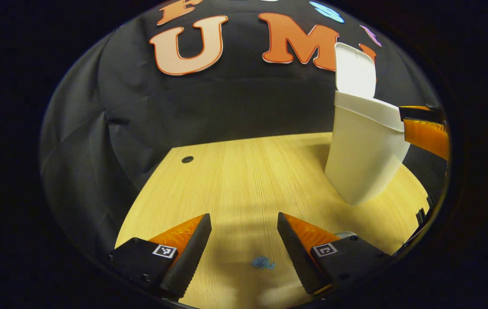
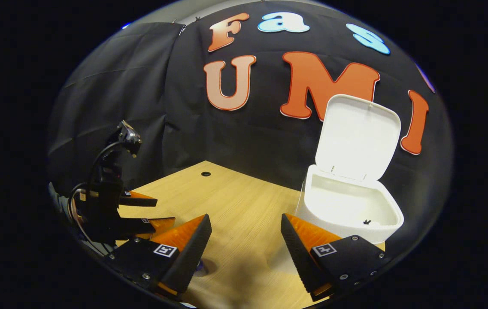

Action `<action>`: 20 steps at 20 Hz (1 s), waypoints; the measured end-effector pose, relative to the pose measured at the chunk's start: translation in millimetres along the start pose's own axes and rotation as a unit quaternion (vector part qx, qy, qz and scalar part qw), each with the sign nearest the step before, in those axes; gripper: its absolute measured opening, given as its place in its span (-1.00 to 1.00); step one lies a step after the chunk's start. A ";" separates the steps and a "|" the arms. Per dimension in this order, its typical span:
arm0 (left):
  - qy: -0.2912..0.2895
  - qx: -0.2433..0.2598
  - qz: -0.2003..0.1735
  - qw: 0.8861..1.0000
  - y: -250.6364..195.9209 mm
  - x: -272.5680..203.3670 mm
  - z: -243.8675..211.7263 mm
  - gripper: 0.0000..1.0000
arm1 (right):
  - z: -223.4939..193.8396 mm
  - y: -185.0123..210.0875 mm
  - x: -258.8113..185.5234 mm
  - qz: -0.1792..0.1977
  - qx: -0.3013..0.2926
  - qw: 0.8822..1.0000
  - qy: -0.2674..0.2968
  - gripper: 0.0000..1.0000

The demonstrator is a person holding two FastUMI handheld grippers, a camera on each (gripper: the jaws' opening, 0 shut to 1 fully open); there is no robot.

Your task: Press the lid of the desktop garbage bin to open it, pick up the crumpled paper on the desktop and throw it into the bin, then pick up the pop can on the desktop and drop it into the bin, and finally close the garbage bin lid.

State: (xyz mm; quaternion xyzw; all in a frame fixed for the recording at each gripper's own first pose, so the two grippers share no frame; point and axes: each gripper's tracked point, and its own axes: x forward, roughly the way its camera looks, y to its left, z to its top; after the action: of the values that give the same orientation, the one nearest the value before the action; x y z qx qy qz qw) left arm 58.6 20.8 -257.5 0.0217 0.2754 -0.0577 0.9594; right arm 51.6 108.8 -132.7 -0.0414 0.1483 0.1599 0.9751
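Both grippers hover low over the table [image 1: 244, 171], fingers wide apart and holding nothing. The bin [image 2: 351, 210] stands with its lid [image 2: 357, 135] up.

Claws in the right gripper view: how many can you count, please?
2: the right claw sits open at the bottom, above the desk; the left claw is farther off at left.

Bin [image 2: 347, 206] smooth plastic, seemingly; desktop [image 2: 244, 206] wood-grain.
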 end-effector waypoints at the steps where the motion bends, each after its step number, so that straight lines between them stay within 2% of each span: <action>1: 0.012 0.005 -0.010 1.000 -3.9 6.8 -10.2 0.98 | -7.1 1.5 0.0 0.002 0.006 1.000 0.007 0.98; 9: 0.100 0.009 -0.041 0.994 -23.7 26.1 -80.5 0.98 | -55.3 12.7 7.9 0.015 0.007 0.998 0.064 0.99; 16: 0.147 -0.016 -0.068 0.987 -35.9 25.2 -103.0 0.99 | -88.7 29.0 2.6 0.045 0.015 0.992 0.115 0.99; 18: 0.159 -0.020 -0.070 0.985 -35.8 24.4 -108.6 0.93 | -91.5 33.2 1.0 0.051 0.014 0.991 0.122 0.99; 20: 0.172 -0.025 -0.068 0.982 -33.9 23.9 -118.1 0.52 | -93.3 35.1 -0.7 0.049 0.006 0.991 0.126 0.99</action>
State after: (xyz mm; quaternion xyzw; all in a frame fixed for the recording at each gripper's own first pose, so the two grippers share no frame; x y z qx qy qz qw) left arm 12.4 -6.6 -370.6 -0.0112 0.4388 -0.1115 0.8916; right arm 13.9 129.8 -222.6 -0.0481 0.2727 0.2004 0.9398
